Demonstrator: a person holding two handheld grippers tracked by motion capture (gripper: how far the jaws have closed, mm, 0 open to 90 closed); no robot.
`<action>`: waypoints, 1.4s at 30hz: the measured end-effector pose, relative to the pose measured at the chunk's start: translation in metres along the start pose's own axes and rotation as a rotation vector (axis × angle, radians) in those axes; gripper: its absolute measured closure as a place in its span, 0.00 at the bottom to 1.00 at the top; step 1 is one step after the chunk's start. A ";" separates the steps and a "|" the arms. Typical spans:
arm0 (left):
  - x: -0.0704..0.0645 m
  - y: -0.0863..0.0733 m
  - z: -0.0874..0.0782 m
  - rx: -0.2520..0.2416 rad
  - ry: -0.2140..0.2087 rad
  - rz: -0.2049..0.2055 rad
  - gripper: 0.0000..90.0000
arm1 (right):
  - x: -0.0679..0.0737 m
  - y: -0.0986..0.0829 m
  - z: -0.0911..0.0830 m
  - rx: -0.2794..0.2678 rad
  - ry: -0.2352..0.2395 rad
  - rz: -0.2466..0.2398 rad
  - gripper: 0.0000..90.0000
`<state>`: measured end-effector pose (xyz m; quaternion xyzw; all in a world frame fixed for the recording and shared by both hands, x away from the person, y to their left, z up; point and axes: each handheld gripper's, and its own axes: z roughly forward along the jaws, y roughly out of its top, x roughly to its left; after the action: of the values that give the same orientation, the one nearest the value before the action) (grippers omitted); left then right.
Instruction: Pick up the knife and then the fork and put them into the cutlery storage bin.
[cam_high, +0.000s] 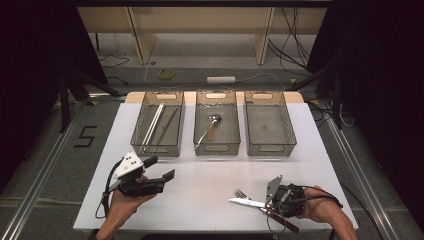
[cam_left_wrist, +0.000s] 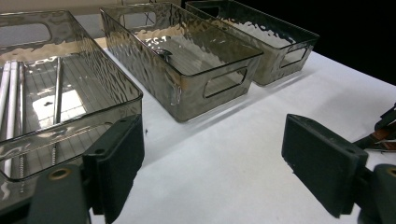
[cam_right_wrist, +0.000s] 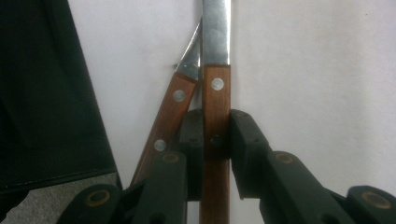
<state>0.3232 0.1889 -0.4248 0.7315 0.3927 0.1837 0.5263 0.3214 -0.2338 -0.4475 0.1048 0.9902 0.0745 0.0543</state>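
Knife (cam_right_wrist: 215, 107), wood-handled with a steel blade, lies at the near right of the white worktop (cam_high: 210, 185), its handle clamped between the jaws of the right claw (cam_right_wrist: 215, 140). Largest on the worktop are three smoked clear plastic bins in a row along the far side: the left bin (cam_high: 142, 131) holds long thin rods, the middle bin (cam_high: 200, 131) holds a spoon (cam_high: 209, 126), and the right bin (cam_high: 287, 131) stands beside them. The left claw (cam_high: 161, 168), at the near left, hangs released above the worktop, jaws spread wide and gripping nothing, pointed toward the bins. A fork (cam_high: 240, 193) with a matching riveted wooden handle lies just beside the knife, the two handles touching near the right claw's jaws.
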 end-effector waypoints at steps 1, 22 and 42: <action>0.000 0.000 0.000 -0.002 0.000 0.000 0.23 | 0.000 0.000 -0.001 -0.009 -0.005 -0.003 0.86; 0.007 -0.001 -0.009 -0.008 0.000 -0.016 0.23 | -0.017 -0.010 -0.022 -0.244 0.025 0.212 0.86; 0.005 -0.005 -0.014 -0.004 -0.003 -0.012 0.23 | -0.047 0.002 -0.031 -0.346 0.004 0.313 0.86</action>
<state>0.3149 0.2022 -0.4249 0.7284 0.3958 0.1804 0.5294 0.3631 -0.2465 -0.4120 0.2459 0.9346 0.2507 0.0571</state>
